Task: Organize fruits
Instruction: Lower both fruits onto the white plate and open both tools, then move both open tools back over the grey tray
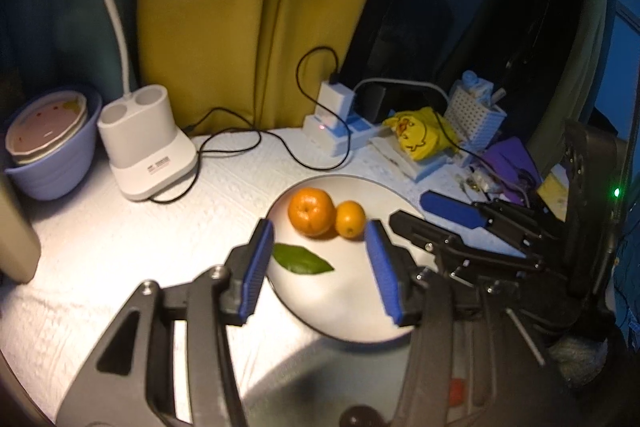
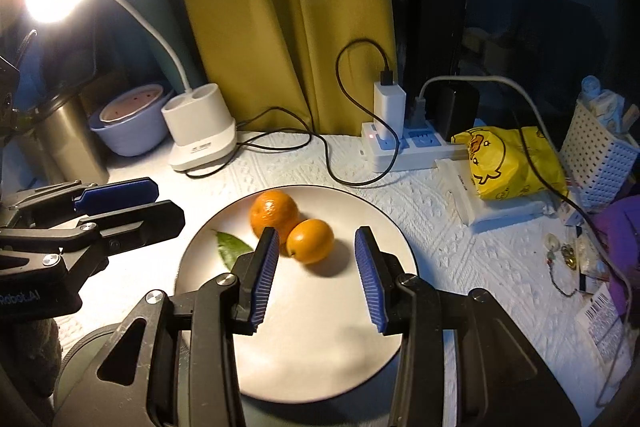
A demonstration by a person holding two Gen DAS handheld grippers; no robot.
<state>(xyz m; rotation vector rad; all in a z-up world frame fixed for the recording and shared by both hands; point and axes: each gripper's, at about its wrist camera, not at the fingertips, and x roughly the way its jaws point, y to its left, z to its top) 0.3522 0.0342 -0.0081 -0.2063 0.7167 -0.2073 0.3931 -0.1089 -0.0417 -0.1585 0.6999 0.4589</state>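
A white plate (image 1: 352,307) (image 2: 320,347) lies on the white cloth. On it sit a larger orange (image 1: 311,211) (image 2: 273,213), a smaller orange (image 1: 349,219) (image 2: 310,240) touching it, and a green leaf (image 1: 301,259) (image 2: 231,247). My left gripper (image 1: 320,239) is open and empty above the plate's near side, just short of the fruit. My right gripper (image 2: 316,243) is open and empty, its jaws on either side of the smaller orange, a little above and short of it. Each gripper shows in the other's view, the right one (image 1: 436,215) and the left one (image 2: 136,203).
A white lamp base (image 1: 146,143) (image 2: 200,139) and a blue bowl with dishes (image 1: 52,143) (image 2: 128,123) stand at the back left. A power strip with chargers and cables (image 1: 336,131) (image 2: 400,143), a yellow duck bag (image 2: 504,159), a white basket (image 2: 600,155) and clutter fill the right.
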